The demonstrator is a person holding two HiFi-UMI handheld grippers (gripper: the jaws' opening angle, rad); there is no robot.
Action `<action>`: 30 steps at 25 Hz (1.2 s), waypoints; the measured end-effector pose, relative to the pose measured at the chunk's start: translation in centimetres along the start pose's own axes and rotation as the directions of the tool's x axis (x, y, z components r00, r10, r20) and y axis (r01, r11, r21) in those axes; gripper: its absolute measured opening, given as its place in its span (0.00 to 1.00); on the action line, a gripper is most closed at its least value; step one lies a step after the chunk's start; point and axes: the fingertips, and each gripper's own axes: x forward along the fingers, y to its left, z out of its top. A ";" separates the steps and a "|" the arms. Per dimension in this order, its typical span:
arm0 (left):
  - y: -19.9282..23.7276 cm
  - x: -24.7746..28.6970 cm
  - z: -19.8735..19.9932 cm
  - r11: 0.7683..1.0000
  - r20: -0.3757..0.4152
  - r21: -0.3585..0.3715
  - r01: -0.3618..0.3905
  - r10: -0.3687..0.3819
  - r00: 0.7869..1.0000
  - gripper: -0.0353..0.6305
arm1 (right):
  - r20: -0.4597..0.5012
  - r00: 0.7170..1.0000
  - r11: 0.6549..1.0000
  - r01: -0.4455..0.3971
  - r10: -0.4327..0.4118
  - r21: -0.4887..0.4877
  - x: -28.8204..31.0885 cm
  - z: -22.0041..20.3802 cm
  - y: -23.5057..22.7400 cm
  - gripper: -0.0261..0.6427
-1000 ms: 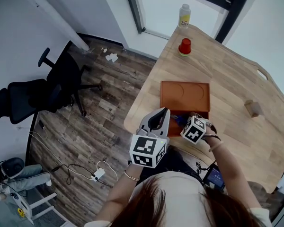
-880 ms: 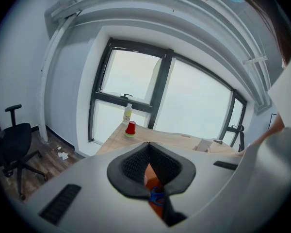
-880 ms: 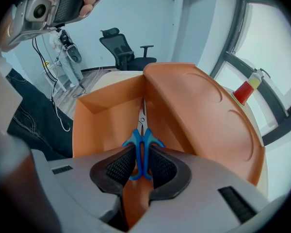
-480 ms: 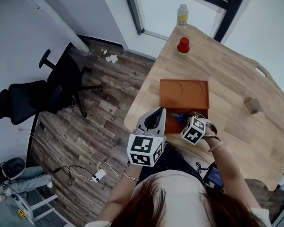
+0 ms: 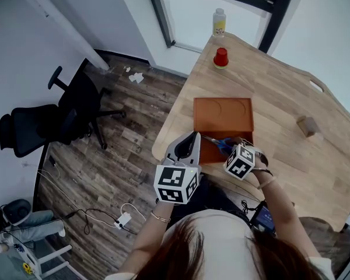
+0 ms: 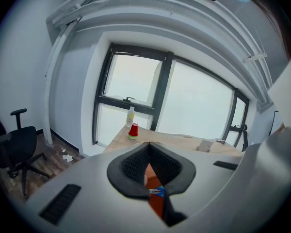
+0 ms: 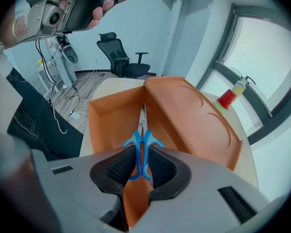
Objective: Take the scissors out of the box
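**Wooden table: scissors gripped in the box**

Left gripper (image 5: 192, 137), pinched shut and empty, had stayed beside the orange box (image 5: 223, 114) at the table's (image 5: 280, 92) near edge. Blue scissors (image 5: 220, 144) lay inside, blades newly showing, their handles clamped by the right gripper (image 7: 141, 160).

Passage into the box (image 7: 109, 111) is being left open from above, while its far side is being walled off by the tilted-back lid (image 7: 191, 113).

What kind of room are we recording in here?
Most likely an office or small lab room: a black office chair on wood-plank flooring, a big wooden table set against a tall window, and loose cables on the floor.
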 end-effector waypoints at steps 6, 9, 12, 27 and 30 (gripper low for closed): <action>-0.7 -0.8 0.2 1.000 0.011 0.011 -0.001 0.001 1.000 0.08 | 0.041 0.999 1.000 0.025 -0.026 0.016 -1.4 0.5 0.2 0.20; -1.0 -1.3 0.4 1.000 0.019 0.017 -0.005 0.005 1.000 0.08 | 0.055 0.998 0.999 0.034 -0.035 0.027 -2.0 0.5 0.4 0.20; -1.3 -1.9 0.7 1.000 0.030 0.022 -0.012 0.011 1.000 0.08 | 0.070 0.997 0.999 0.043 -0.045 0.030 -2.7 0.6 0.8 0.20; -2.7 -4.3 1.9 0.998 0.075 0.058 -0.039 0.035 0.997 0.08 | 0.199 0.971 0.984 0.106 -0.134 0.145 -7.2 1.6 0.7 0.20; -3.2 -4.7 2.1 0.997 0.082 0.065 -0.040 0.035 0.996 0.08 | 0.228 0.961 0.977 0.116 -0.157 0.180 -8.3 1.7 0.6 0.20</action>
